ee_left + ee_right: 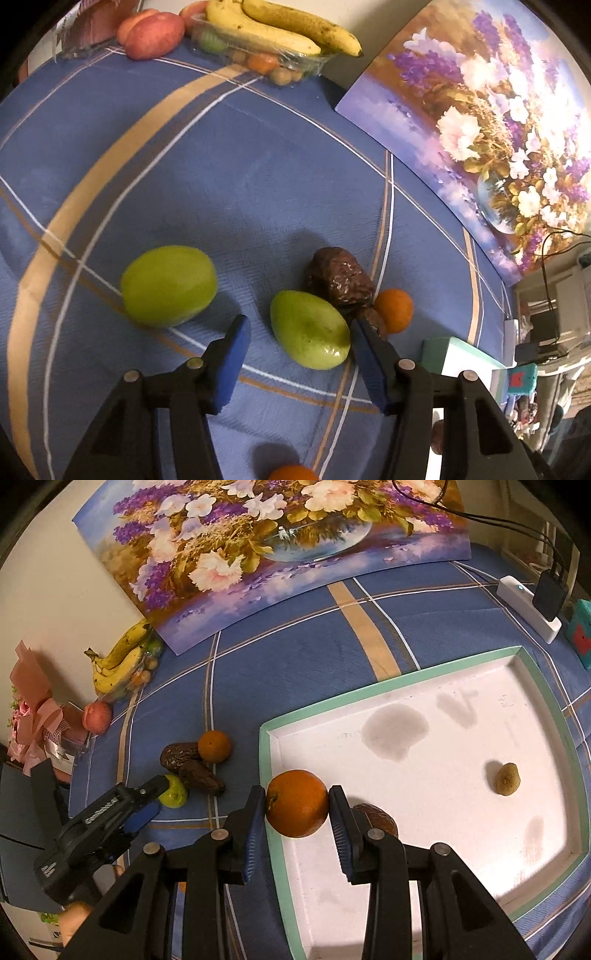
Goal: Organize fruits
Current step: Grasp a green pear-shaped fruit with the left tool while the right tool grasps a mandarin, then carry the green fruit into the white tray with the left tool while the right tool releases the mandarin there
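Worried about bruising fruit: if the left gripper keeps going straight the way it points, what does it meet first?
Most likely the green fruit lying between the left gripper's open jaws, beside the dark dates. Depth is hard to judge; beneath it is only the blue tablecloth.

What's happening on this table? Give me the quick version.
A person is sorting fruit with two handheld grippers. The right gripper is shut on an orange, holding it over the near left corner of the white tray, where a small brown fruit already lies. The left gripper is open around a green fruit on the blue cloth, without pressing on it yet.
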Action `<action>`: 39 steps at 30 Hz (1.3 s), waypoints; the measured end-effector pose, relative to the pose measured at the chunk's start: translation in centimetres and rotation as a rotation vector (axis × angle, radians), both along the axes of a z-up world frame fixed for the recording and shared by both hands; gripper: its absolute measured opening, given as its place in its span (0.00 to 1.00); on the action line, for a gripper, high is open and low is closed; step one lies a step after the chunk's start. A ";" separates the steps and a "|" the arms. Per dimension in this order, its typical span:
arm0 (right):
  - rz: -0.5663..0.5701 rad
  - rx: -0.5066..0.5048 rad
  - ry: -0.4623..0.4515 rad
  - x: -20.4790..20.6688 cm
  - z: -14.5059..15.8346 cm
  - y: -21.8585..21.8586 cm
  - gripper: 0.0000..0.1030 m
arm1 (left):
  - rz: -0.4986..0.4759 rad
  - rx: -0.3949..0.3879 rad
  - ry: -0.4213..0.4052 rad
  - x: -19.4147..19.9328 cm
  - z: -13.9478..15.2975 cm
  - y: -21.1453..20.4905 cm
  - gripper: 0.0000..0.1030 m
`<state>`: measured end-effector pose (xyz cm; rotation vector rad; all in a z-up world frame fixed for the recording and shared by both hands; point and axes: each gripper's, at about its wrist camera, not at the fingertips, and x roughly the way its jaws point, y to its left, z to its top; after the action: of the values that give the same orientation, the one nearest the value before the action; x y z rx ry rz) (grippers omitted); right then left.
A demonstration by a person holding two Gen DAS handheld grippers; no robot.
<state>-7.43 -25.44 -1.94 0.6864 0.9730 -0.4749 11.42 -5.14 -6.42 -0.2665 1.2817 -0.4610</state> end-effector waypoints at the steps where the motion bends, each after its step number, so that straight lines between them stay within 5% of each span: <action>1: 0.000 0.000 0.000 0.0 0.0 0.0 0.35 | 0.001 -0.006 0.008 0.1 -0.3 -0.1 0.57; 6: -0.008 0.004 0.003 -0.1 -0.2 -0.2 0.35 | -0.012 -0.015 -0.002 0.4 -0.2 -0.5 0.47; 12: -0.013 0.006 0.002 -0.1 -0.2 -0.2 0.35 | -0.011 -0.022 0.014 0.4 0.3 -0.3 0.47; 19: -0.024 0.003 -0.007 -0.5 0.3 -0.5 0.35 | -0.023 -0.021 -0.042 -0.5 4.3 0.1 0.47; 39: -0.205 -0.193 0.028 -6.9 3.7 -3.4 0.35 | -0.309 -0.055 -0.140 -10.2 9.3 -4.9 0.47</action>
<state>-14.30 -28.82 1.75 0.6087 0.8740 -0.7506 1.23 -10.02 2.86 -0.0792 1.1779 -0.7666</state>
